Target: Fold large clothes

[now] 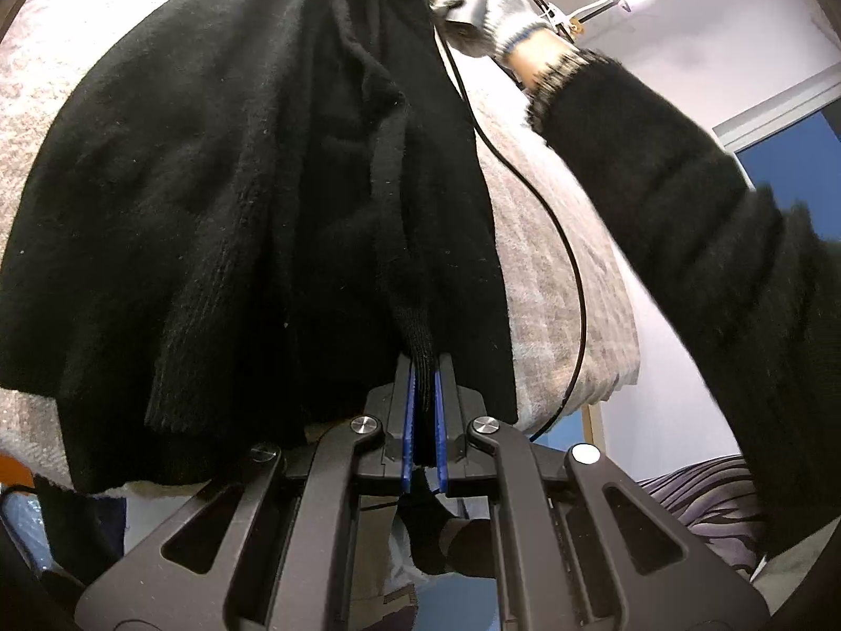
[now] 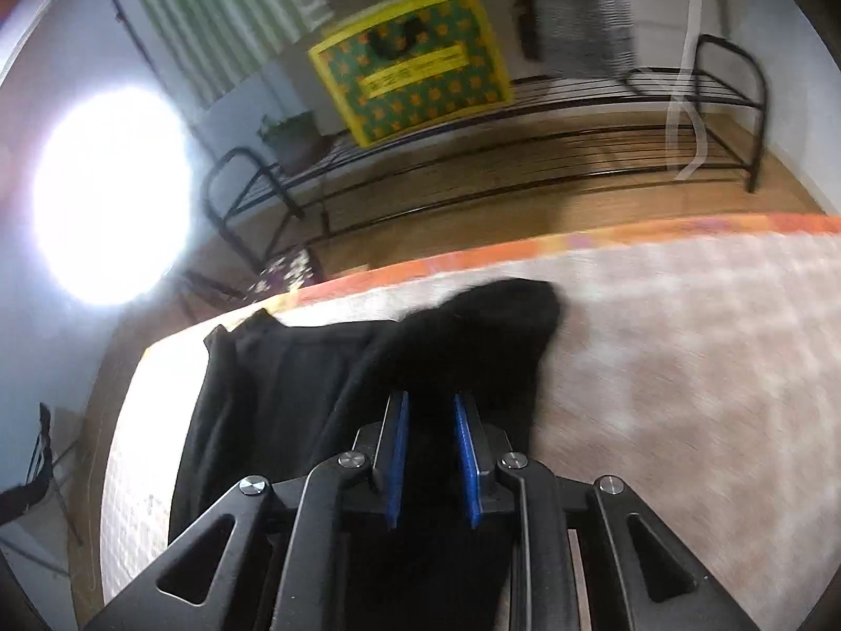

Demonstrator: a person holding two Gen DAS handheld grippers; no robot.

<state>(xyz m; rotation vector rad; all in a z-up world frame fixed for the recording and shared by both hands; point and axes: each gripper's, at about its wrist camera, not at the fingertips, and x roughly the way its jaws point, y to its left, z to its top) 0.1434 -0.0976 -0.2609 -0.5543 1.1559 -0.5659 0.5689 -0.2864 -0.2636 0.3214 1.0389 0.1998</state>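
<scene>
A large black knit sweater lies spread on a grey-pink blanket. My left gripper is shut on a ribbed edge of the sweater at its near end, and the cloth runs up from the blue pads. At the sweater's far end a gloved hand in a black sleeve holds the other tool. In the blurred right wrist view, my right gripper hangs over the sweater with its blue pads a little apart. Black cloth fills the gap; whether the pads press on it is unclear.
A black cable trails across the blanket to the right of the sweater. Past the blanket's orange edge there is wooden floor with a black metal rack, a yellow-green box and a glaring lamp.
</scene>
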